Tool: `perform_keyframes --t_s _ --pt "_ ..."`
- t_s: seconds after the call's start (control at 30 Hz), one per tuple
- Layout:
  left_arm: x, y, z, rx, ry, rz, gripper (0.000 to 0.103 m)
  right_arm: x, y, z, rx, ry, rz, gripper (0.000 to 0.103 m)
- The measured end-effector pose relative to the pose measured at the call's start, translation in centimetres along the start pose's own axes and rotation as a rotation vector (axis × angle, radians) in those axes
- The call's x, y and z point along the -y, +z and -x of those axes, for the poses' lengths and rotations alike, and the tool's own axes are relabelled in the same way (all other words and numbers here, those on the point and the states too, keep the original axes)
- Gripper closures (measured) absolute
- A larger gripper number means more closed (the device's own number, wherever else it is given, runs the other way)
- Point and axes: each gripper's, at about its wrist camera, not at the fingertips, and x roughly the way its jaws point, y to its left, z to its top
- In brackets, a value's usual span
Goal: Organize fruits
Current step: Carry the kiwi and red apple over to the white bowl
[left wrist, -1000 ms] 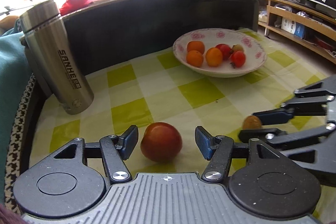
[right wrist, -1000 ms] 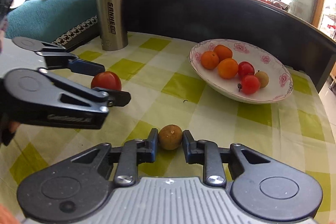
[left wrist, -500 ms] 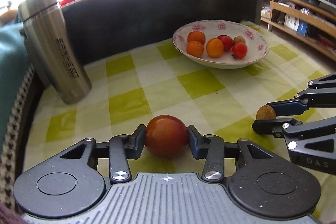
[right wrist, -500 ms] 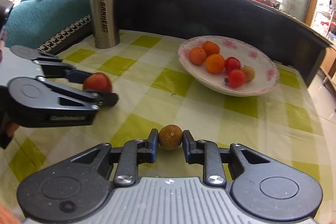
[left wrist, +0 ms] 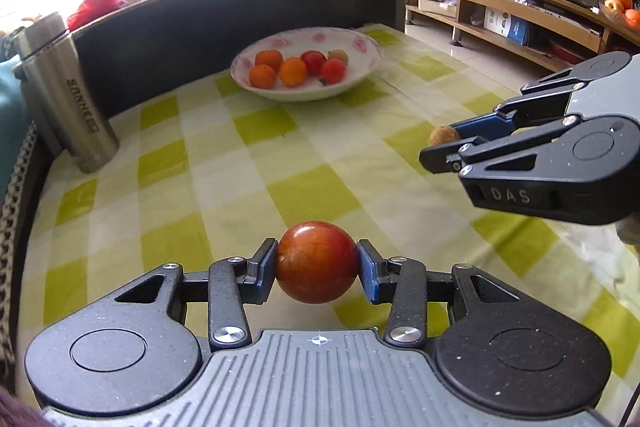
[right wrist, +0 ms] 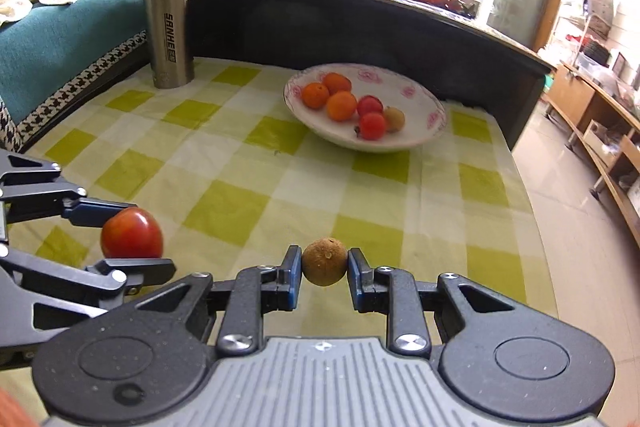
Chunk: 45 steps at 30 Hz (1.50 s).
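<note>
L tool [left wrist: 317, 269] pinching red fruit [left wrist: 316, 262]; R tool [right wrist: 324, 273] pinching brown fruit [right wrist: 324, 261].

A bowl [right wrist: 432, 131] is sitting at the back of the worktop [right wrist: 248, 163], fruit [right wrist: 342, 105] lying in it; a flask [right wrist: 168, 27] is standing at its left.

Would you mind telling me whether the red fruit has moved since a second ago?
Yes. The left gripper closed on the red fruit and lifted it off the checked cloth.
</note>
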Motion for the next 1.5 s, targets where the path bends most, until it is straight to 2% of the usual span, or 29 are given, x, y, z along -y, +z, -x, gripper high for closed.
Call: perform_keyframes --t_s 0.17,0.27,0.37,0.47,0.57,0.67,0.87,1.03,1.17,1.37,1.5 --pt "0.4 -1.2 -0.4 -0.035 0.038 -0.018 0.052 -0.6 -2.0 0.5 -0.017 -0.034 0.029 0.072" --pt "0.7 -1.8 -0.4 -0.012 0.053 -0.046 0.051 -0.8 -3.4 0.2 -0.022 -0.026 0.055 0.072" --pt "0.9 -2.2 -0.4 0.007 0.063 -0.059 0.049 -1.1 -4.1 0.4 0.012 -0.033 0.091 0.072" --pt "1.2 -2.6 -0.3 0.026 0.09 -0.08 0.044 -0.9 -4.5 0.3 0.033 -0.03 0.058 0.072" --pt "1.2 -2.8 -0.3 0.039 0.117 -0.075 0.035 -1.4 -4.8 0.3 0.058 -0.048 0.079 0.072" --pt "1.2 -3.0 -0.3 0.055 0.138 -0.074 0.031 -1.7 -5.1 0.4 0.076 -0.06 0.098 0.072" --pt "1.1 -3.1 -0.3 0.064 0.151 -0.06 0.028 -1.8 -5.3 0.5 0.092 -0.067 0.101 0.072" --pt "1.3 -3.0 -0.3 0.056 0.157 -0.055 0.03 -1.9 -5.4 0.7 0.097 -0.075 0.105 0.071" --pt "1.6 -2.7 -0.2 0.04 0.123 -0.063 0.048 -2.1 -5.5 1.0 0.085 -0.089 0.113 0.071" --pt "1.3 -2.5 -0.1 0.024 0.113 -0.051 0.053 -1.9 -5.0 1.0 0.049 -0.079 0.108 0.072" --pt "1.3 -2.7 -0.2 0.032 0.107 -0.053 0.052 -1.8 -4.9 0.8 0.055 -0.091 0.104 0.062"
